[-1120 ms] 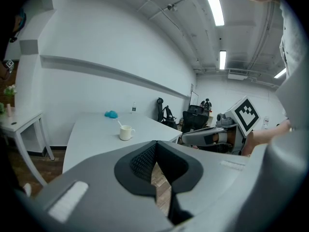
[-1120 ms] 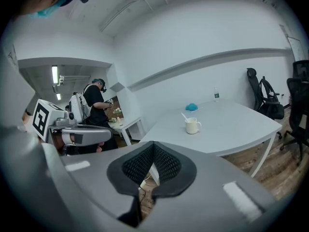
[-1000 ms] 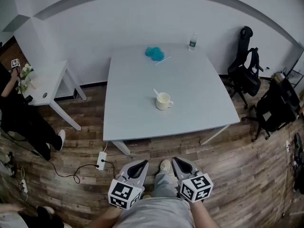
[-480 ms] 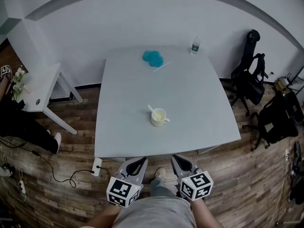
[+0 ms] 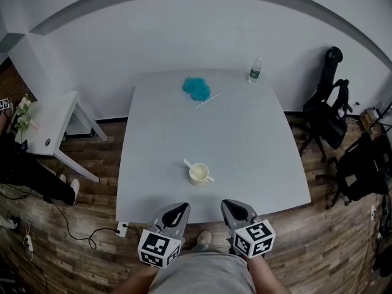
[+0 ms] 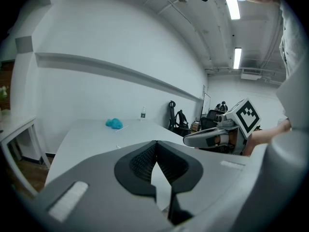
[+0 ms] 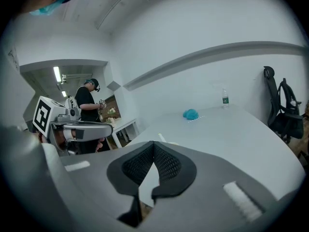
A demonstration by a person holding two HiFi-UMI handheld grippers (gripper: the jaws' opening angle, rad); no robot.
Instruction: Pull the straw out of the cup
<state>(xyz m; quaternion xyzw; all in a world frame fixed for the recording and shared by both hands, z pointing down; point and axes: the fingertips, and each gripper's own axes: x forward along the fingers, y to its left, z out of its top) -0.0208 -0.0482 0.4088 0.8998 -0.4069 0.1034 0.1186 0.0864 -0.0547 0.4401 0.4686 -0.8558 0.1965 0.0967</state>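
Observation:
A cream cup (image 5: 199, 174) stands on the grey table (image 5: 257, 139) near its front edge, with a white straw (image 5: 187, 163) leaning out to the upper left. My left gripper (image 5: 179, 208) and right gripper (image 5: 231, 206) are side by side at the table's front edge, short of the cup, both shut with nothing in them. In the left gripper view the left gripper's (image 6: 156, 146) pads meet, and the right gripper (image 6: 212, 138) shows beside them. In the right gripper view the right gripper's (image 7: 153, 146) jaws hide most of the cup; the straw (image 7: 160, 137) pokes above them.
At the table's far side lie a blue cloth (image 5: 196, 87), a thin white stick (image 5: 207, 98) and a water bottle (image 5: 255, 70). A small white side table (image 5: 46, 118) stands left, black office chairs (image 5: 327, 112) right. A person (image 7: 88, 105) stands by the side table.
The table and cup have come closer in the head view. Both grippers, earlier over the wooden floor, now reach the table's front edge. Their jaws stay shut.

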